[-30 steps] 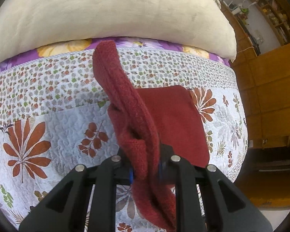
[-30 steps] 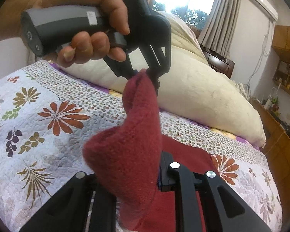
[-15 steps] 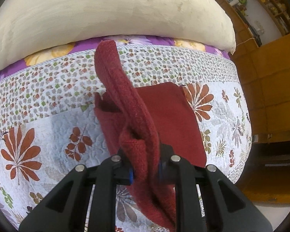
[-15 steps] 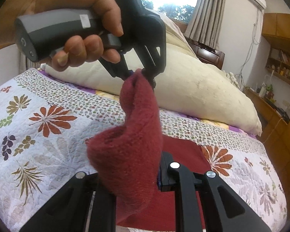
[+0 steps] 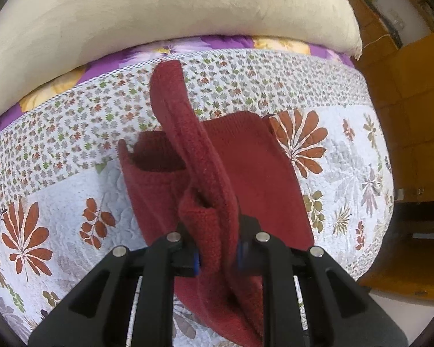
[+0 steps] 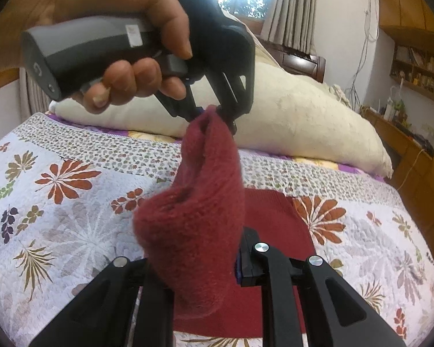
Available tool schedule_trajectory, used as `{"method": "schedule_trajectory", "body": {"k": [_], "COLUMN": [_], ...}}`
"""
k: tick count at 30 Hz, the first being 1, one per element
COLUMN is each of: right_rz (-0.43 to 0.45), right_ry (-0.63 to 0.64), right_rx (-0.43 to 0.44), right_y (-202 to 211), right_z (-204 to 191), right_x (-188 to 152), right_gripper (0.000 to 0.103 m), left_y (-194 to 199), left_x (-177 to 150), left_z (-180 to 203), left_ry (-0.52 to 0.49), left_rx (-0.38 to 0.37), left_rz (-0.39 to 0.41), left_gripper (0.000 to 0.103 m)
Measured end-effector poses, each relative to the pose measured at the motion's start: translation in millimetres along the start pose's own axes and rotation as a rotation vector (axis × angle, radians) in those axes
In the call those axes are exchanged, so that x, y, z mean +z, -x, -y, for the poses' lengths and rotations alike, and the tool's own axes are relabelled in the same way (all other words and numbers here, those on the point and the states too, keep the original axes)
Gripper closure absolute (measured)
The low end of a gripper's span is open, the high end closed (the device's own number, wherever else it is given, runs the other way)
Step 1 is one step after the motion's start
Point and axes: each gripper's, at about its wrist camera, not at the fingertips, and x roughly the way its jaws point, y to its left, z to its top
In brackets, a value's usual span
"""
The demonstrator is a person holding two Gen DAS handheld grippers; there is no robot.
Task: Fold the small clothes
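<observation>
The left gripper [image 5: 218, 256] has its jaws pressed together on a fold of the dark red knitted cloth [image 5: 246, 173], the fabric squeezed between blue-edged pads so that no gap shows. From that pinch a narrow band of the cloth rises up and away, while the rest hangs down and spreads flat on the floral quilt [image 5: 58, 202] below.

In the right wrist view the right gripper [image 6: 217, 263] is likewise clamped on the same cloth: a thick bunch of red knit bulges out between its fingers and hides the left one almost wholly, with the blue pad of the right finger tight against the fabric. The raised band runs from this bunch up to the tips of the left gripper, which pinch its other end above the quilt. A hand [image 6: 124, 57] wraps the grey handle of that left gripper. A small white label sits on the handle, and a round mark on its butt end; neither can be read.

The lower part of the cloth lies flat on the quilt, just in front of a long cream bolster [image 6: 303, 127] across the head of the bed.
</observation>
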Motion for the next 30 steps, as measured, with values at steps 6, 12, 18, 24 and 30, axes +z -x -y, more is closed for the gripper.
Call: {"method": "schedule_trajectory", "body": {"k": [6, 12, 18, 24, 30], "right_rz": [-0.026, -0.048, -0.071, -0.100, -0.121], "right_ry": [-0.054, -0.115, -0.192, -0.269, -0.356], "right_rx": [0.013, 0.022, 0.049, 0.082, 0.122], "right_y": [-6.7, -10.8, -15.9, -22.9, -27.8], "right_z": [23.9, 45.7, 67.9, 87.4, 109.4], "right_x": [-12.0, -24.5, -39.5, -57.8, -74.2], "right_gripper": [0.087, 0.087, 0.087, 0.087, 0.087], "left_y": [-24.1, -46.1, -67.7, -97.6, -118.4], "left_x": [5.3, 8.3, 11.9, 11.8, 13.4], "left_z": [24.4, 47.9, 72.4, 93.3, 114.0], "left_ry": [-0.018, -0.039, -0.070, -0.092, -0.096], "left_rx": [0.045, 0.098, 0.160, 0.225, 0.290], "left_rz": [-0.037, -0.067, -0.100, -0.133, -0.145], "left_gripper": [0.088, 0.088, 0.088, 0.088, 0.087]}}
